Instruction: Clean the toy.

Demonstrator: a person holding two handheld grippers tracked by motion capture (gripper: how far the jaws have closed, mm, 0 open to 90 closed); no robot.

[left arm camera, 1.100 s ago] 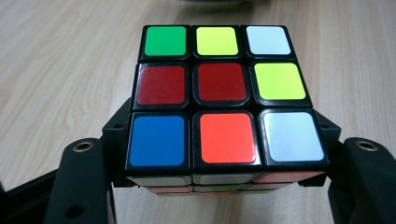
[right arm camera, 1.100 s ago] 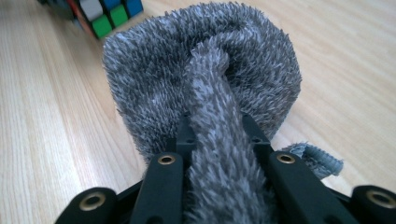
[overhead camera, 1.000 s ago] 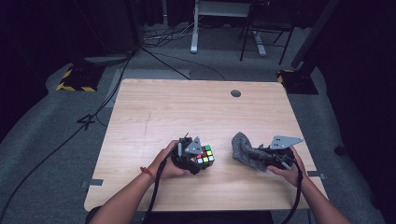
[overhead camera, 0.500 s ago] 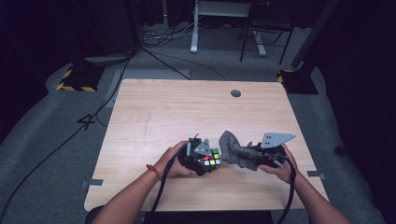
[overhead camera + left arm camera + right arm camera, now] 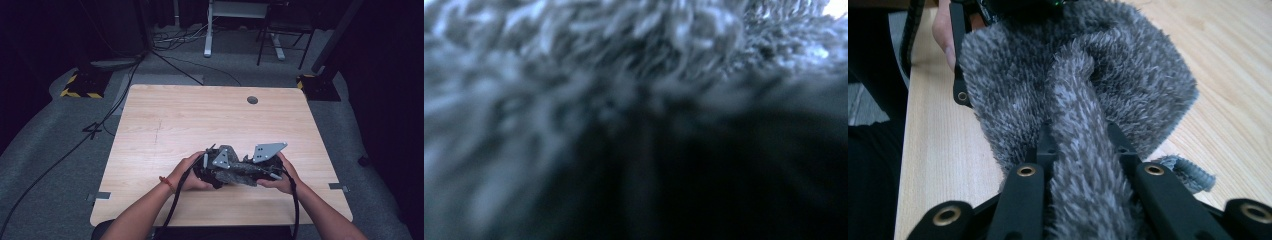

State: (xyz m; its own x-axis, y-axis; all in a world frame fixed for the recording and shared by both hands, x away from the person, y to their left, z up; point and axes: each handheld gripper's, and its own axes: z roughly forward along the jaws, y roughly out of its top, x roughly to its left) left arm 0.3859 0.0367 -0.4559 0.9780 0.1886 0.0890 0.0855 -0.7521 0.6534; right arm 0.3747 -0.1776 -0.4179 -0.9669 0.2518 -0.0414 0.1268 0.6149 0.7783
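In the high view both hands meet near the table's front edge. My right gripper is shut on a grey fluffy cloth and presses it against my left gripper. In the right gripper view my right gripper pinches a fold of the cloth, whose far end drapes over the left gripper's black jaw. A blurred close-up of the cloth's fibres shows in the left gripper view. The Rubik's cube held in my left gripper is hidden under the cloth.
The wooden table has a round cable hole near its far edge. Cables and metal stand legs lie on the grey floor beyond. The hands sit close to the table's front edge.
My right gripper has carried the cloth leftward to the left gripper, so the cloth now covers the Rubik's cube. The left hand has hardly moved.
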